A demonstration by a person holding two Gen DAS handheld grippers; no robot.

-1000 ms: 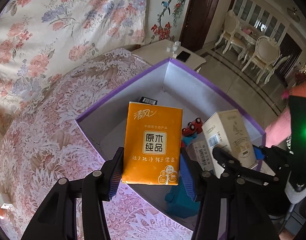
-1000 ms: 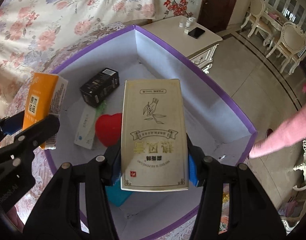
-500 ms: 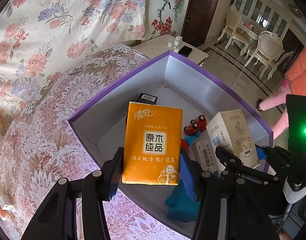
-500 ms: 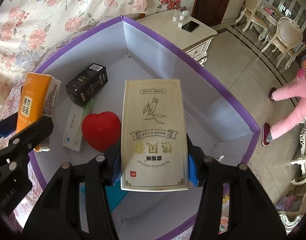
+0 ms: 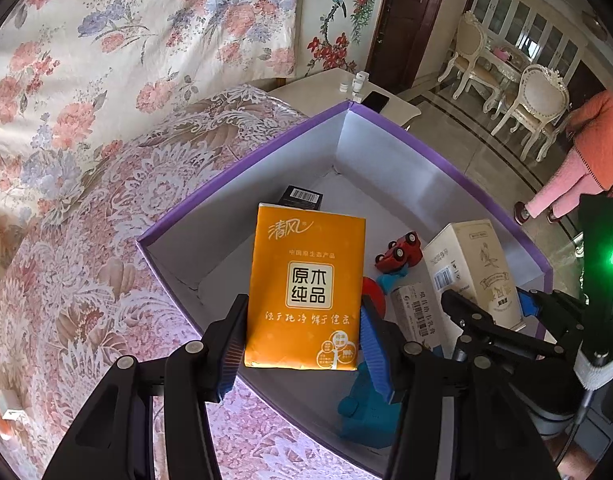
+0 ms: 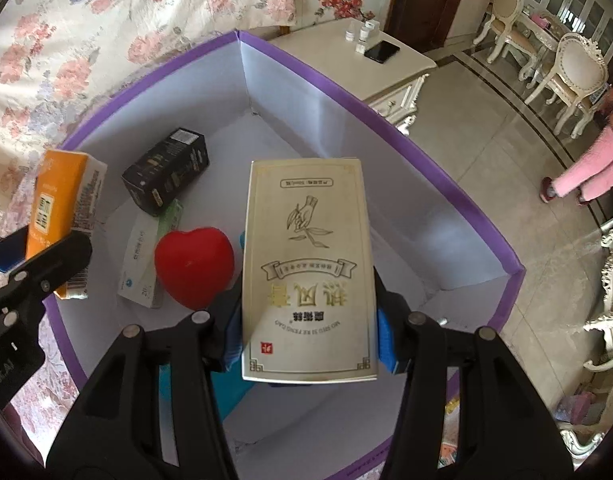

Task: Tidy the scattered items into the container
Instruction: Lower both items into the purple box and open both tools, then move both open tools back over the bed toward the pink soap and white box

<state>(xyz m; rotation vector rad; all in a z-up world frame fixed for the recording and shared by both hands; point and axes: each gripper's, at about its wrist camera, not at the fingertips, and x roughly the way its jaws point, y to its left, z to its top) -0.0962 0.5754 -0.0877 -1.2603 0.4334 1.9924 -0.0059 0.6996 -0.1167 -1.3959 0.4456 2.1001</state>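
Both grippers are closed on cargo above the purple box [image 5: 242,168]. In the left wrist view, the left gripper [image 5: 302,344] clamps an orange tissue pack [image 5: 306,292] by its lower edges, at centre frame, over the box's near left wall. In the right wrist view, the right gripper [image 6: 310,340] pinches a cream carton [image 6: 308,272] by its sides, at centre, over the box's white floor. The box fills the middle of both views and sits on a floral lace cloth [image 5: 66,280] at left.

Inside the box, left of centre in the right view, lie a black carton [image 6: 166,170], a red heart [image 6: 194,266] and a white-green packet [image 6: 146,256] touching the heart. A red toy car [image 5: 400,256] shows right of centre in the left view, with a teal toy [image 5: 366,408] at lower centre behind the finger.
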